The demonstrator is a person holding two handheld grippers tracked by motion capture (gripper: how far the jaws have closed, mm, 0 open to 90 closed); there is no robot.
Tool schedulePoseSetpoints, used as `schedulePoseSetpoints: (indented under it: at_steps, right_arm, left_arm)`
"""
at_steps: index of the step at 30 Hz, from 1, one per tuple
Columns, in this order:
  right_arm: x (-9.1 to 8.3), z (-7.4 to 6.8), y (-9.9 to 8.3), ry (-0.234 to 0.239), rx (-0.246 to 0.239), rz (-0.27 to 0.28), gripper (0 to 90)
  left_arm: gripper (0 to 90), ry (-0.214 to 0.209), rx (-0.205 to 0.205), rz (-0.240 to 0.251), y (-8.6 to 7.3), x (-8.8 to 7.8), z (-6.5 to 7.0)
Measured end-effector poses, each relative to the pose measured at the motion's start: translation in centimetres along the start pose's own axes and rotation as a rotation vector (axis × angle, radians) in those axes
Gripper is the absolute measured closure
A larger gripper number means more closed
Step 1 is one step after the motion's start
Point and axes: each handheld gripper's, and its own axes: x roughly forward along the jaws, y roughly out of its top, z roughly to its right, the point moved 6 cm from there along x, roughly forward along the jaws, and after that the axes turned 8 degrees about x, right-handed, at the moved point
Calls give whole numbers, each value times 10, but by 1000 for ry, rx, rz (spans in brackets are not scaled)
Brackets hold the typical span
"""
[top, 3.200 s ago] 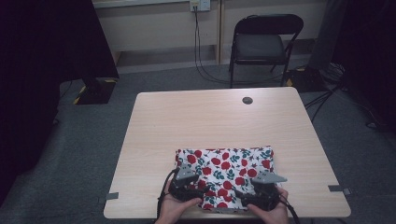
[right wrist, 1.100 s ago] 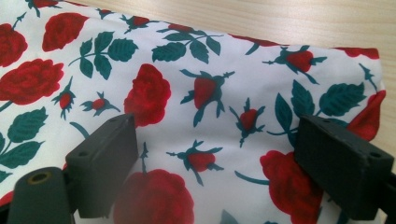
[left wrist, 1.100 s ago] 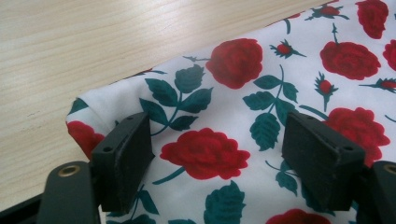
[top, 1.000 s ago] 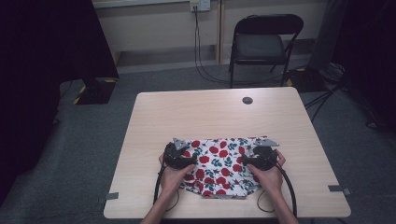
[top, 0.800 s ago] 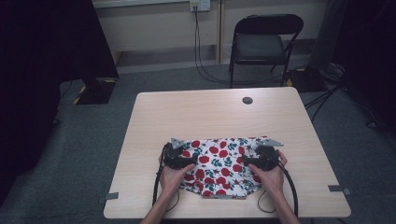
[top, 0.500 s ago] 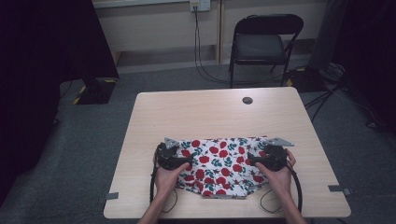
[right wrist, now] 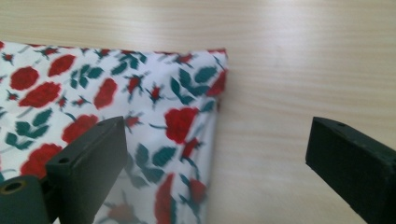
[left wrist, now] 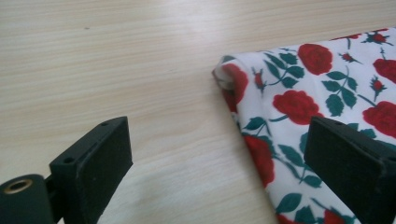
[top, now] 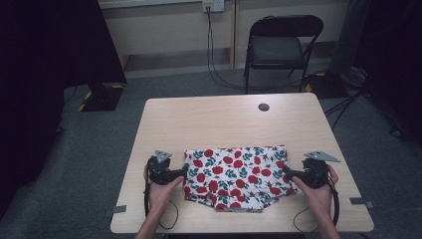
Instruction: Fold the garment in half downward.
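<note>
A folded white cloth with red roses and green leaves [top: 238,177] lies flat on the near half of the wooden table [top: 224,119]. My left gripper [top: 183,172] sits just off the cloth's left edge and points at it. Its jaws have just been opening and stand open. In the left gripper view the cloth's rolled corner [left wrist: 322,93] lies on the table under the right jaw, ungripped. My right gripper [top: 288,174] sits at the cloth's right edge, its jaws also freshly opened. In the right gripper view the cloth [right wrist: 116,93] lies loose below the left jaw.
A small black round disc [top: 263,107] rests near the table's far edge. A black folding chair [top: 278,45] stands behind the table, with cables on the floor beside it. Grey tape tabs [top: 118,209] [top: 361,201] mark the table's front corners.
Both hands have slid outward, from the cloth's upper corners to its left and right sides. Their jaws have let go, and the cloth stays flat where it lay.
</note>
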Motion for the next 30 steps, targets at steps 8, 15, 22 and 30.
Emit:
schedulePoseSetpoints:
  at_steps: [8,15,22,30]
  right_arm:
    - [-6,33,-20,-57,91,-13,55]
    - [-11,54,-34,-149,71,-56,58]
    - [-10,65,-48,-201,91,-80,56]
    - [-7,63,-52,-249,77,-52,47]
  left_arm:
    - [82,14,-8,-59,-16,-4,-13]
    - [89,63,-38,-95,-28,-8,-28]
    - [89,88,-34,-120,-39,-4,-34]
    - [52,107,-43,-89,-41,1,-36]
